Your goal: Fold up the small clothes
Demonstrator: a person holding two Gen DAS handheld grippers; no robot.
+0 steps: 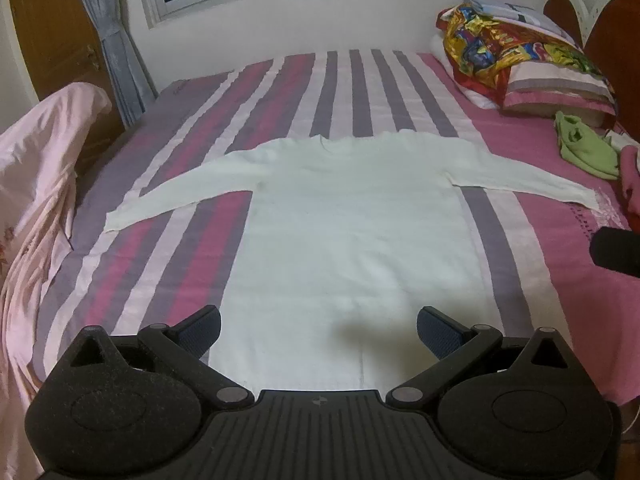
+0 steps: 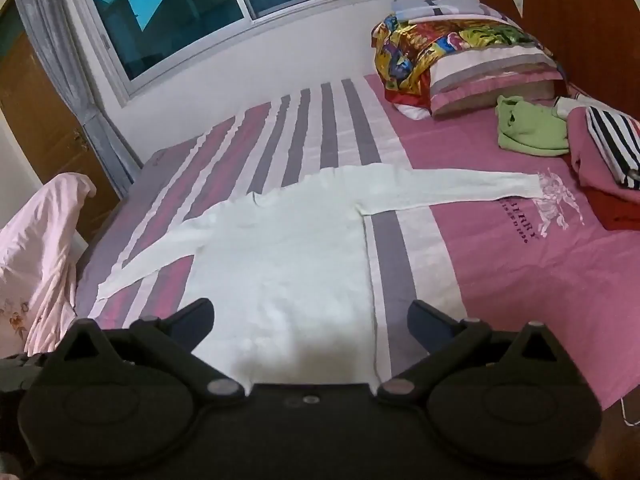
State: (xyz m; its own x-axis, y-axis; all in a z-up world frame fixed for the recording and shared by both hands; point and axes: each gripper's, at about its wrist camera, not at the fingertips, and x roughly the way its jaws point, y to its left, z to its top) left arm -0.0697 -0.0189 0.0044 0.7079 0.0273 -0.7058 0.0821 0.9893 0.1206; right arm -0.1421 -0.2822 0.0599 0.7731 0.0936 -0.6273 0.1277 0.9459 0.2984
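Open left gripper, white sweater flat, striped bedsheet

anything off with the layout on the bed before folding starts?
Nothing stands out. The white sweater lies flat with both sleeves spread on the striped bed sheet. Left gripper and right gripper are open above its hem, holding nothing.

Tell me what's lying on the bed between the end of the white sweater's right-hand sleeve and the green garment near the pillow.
Only bare pink sheet lies between the white sweater sleeve's cuff and the green garment. The right wrist view shows this best.
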